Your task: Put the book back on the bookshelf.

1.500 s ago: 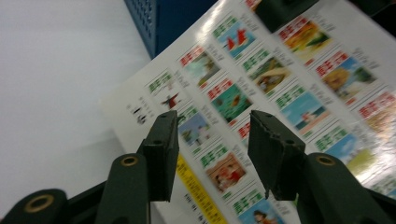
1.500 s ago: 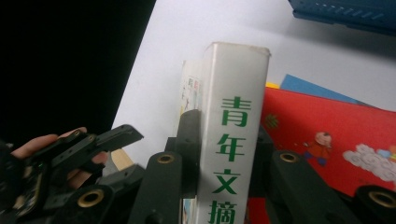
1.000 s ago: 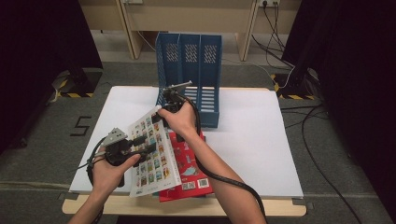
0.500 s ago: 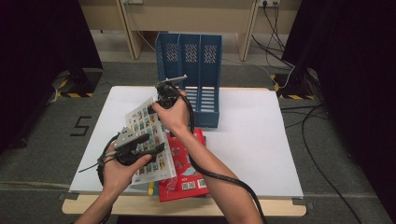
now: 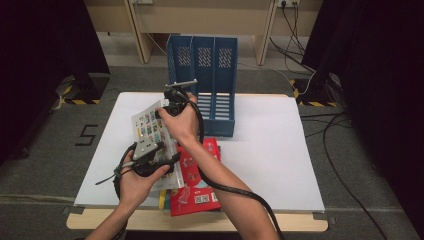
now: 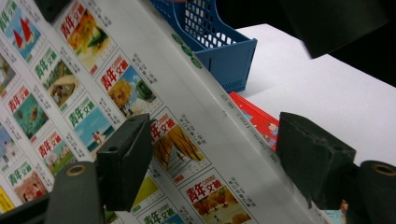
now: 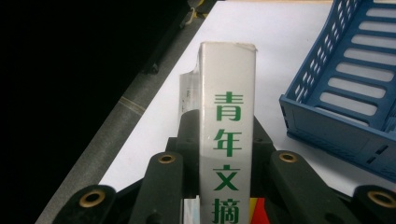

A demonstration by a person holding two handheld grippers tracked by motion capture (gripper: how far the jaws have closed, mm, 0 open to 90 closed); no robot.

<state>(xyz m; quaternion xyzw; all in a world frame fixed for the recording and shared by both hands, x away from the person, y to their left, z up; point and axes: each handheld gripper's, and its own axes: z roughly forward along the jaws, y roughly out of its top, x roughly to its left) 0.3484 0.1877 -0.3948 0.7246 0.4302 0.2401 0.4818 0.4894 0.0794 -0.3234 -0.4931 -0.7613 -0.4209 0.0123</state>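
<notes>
A thick white magazine (image 5: 150, 125), its cover full of small pictures, is held tilted up off the white table (image 5: 270, 150). My right gripper (image 5: 176, 101) is shut on its upper end. The white spine with green characters (image 7: 227, 93) stands between the right gripper's (image 7: 227, 140) jaws. My left gripper (image 5: 149, 156) is at the magazine's lower part. In the left gripper view the left gripper (image 6: 215, 128) stands open, jaws wide apart over the cover (image 6: 93, 70). A blue three-slot file holder (image 5: 215, 75) stands just behind.
A red book (image 5: 200, 180) lies flat on the table under the magazine, with another book's edge (image 5: 162, 197) beneath it. The file holder's base (image 7: 345, 93) sits close to the right of the spine. Cables (image 5: 345, 150) trail on the floor at right.
The magazine has been raised from lying nearly flat to tilted up and moved back toward the file holder. The left gripper moved right along its lower part.
</notes>
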